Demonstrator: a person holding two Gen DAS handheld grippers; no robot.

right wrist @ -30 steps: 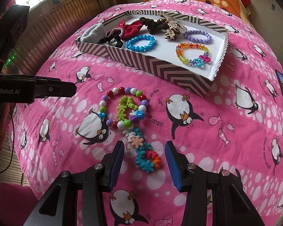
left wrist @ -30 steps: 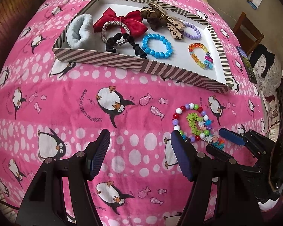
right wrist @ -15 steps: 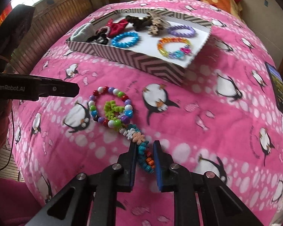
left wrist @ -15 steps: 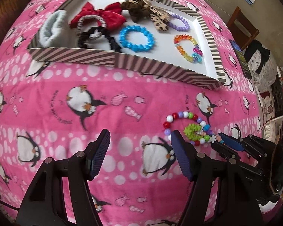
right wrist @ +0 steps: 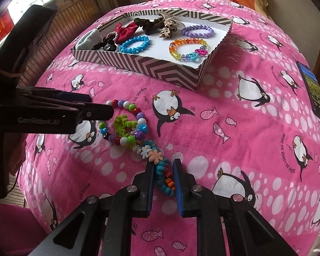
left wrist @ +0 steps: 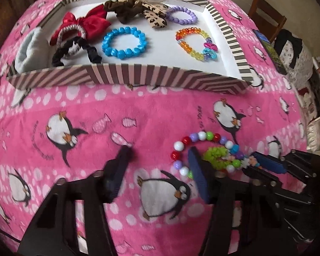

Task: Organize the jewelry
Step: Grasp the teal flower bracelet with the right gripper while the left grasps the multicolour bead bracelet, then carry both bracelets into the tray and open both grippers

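Fingers of the right gripper (right wrist: 163, 183) stood nearly together, pinching the near end of a turquoise-and-orange disc-bead bracelet (right wrist: 164, 177) that lay on the pink penguin-print blanket (right wrist: 234, 111) covering the bed. Just beyond the fingertips, snowflake-shaped beads (right wrist: 151, 152) continued the same strand toward a cluster of two further pieces: a multicolour round-bead bracelet (right wrist: 138, 125) and, inside its ring, a lime-green bracelet (right wrist: 123, 124).

Fingers of the left gripper (left wrist: 157, 166) were closing over bare blanket, with nothing between them; the right-hand finger (left wrist: 197, 177) rested just inside the near-left arc of the multicolour round-bead bracelet (left wrist: 181, 149), overlapping it in the left wrist view. Whether it touched the beads could not be told. The left-hand finger was motion-blurred.

Farther off stood a shallow chevron-striped tray (left wrist: 160, 79) with a white floor, well apart from the loose bracelets. Its contents, near to far, were a blue bead bracelet (left wrist: 124, 42) and a rainbow bead bracelet (left wrist: 194, 41) toward the front, a black scrunchie (left wrist: 74, 49) and a pale fabric scrunchie (left wrist: 29, 51) at the left, then a red bow (left wrist: 91, 21), a brown scrunchie with a leopard-print bow (left wrist: 136, 10), and a purple bead bracelet (left wrist: 181, 16) along the back.

At the right edge of the bed lay a dark phone-like slab (right wrist: 313, 87).
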